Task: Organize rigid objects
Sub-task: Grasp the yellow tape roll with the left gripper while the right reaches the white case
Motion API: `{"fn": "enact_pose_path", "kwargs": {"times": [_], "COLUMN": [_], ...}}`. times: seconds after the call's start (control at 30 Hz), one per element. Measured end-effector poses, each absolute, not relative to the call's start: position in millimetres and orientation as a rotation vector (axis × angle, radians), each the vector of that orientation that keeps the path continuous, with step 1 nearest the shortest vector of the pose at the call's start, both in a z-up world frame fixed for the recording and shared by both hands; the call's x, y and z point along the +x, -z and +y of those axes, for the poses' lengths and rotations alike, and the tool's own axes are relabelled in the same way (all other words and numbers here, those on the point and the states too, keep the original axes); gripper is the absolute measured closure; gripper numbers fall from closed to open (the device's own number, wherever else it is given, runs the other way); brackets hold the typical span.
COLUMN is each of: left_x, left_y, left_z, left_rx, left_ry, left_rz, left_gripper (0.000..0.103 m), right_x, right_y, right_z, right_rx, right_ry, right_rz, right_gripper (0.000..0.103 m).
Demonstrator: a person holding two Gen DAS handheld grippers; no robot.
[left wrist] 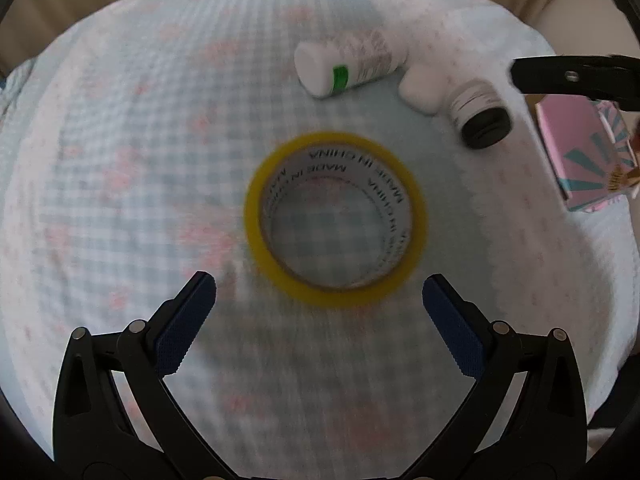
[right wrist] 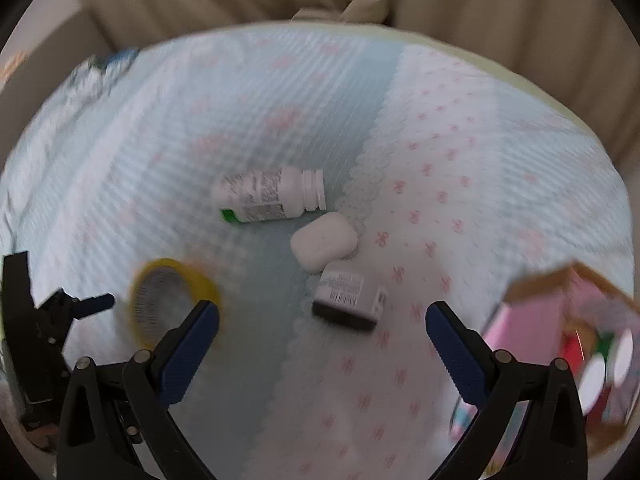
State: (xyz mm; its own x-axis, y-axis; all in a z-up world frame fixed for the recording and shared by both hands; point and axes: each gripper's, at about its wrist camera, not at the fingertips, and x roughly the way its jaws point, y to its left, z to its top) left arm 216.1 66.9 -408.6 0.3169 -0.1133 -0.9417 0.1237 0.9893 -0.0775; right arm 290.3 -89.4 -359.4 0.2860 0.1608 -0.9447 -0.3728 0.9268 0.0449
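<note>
My left tool [left wrist: 319, 294] hangs released, both pads spread wide and nothing between them. My right tool [right wrist: 322, 322] is spread the same way and carries nothing either. Judging by how things lie, the sorting has hardly begun: everything is loose on the patterned cloth [left wrist: 120, 160], nothing gathered or lined up.

The yellow tape roll [left wrist: 335, 218] lies flat just ahead of the left tool, centred between the pads but not yet touched. Beyond it lie the white bottle [left wrist: 346, 62] on its side, the white earbud case [left wrist: 424, 88] and the small dark-capped bottle [left wrist: 480, 114], the last two touching or nearly so.

From the right tool, the dark-capped bottle sits closest ahead, between the pads' line, with the case just behind. A pink box [right wrist: 568, 344] is at the right edge, blurred; whether it is meant as the container I cannot tell.
</note>
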Motion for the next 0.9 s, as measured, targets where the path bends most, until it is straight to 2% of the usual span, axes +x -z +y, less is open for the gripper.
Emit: {"fn": "enact_pose_path", "kwargs": {"times": [0.3,0.37,0.43,0.5,0.57,0.63,0.9], "left_x": [243,249,255,260,263,266,273], "left_y": [439,440,442,443,444,444,442], "left_z": [49,43,39,35,34,36,37], "left_rx": [0.084,0.104,0.127,0.14,0.143,0.125,0.12], "left_ry": [0.17,0.176,0.171,0.17,0.162,0.153,0.152], "left_rz": [1.219,1.212,1.208,1.205,1.204,1.206,1.225], "left_gripper": [0.0,0.0,0.0,0.0,0.004,0.006,0.006], "right_x": [346,356,363,367,367,365,354], "right_y": [428,435,443,449,451,450,446], "right_z": [-69,-65,-62,-60,-58,-57,-58], "right_rx": [-0.359,-0.39,-0.415,-0.444,-0.495,-0.528,-0.513], "right_ry": [-0.511,-0.536,-0.567,-0.59,-0.598,-0.611,-0.583], "right_rz": [1.319,1.333,1.353,1.369,1.357,1.342,1.327], "right_gripper": [0.001,0.006,0.018,0.024,0.03,0.046,0.046]}}
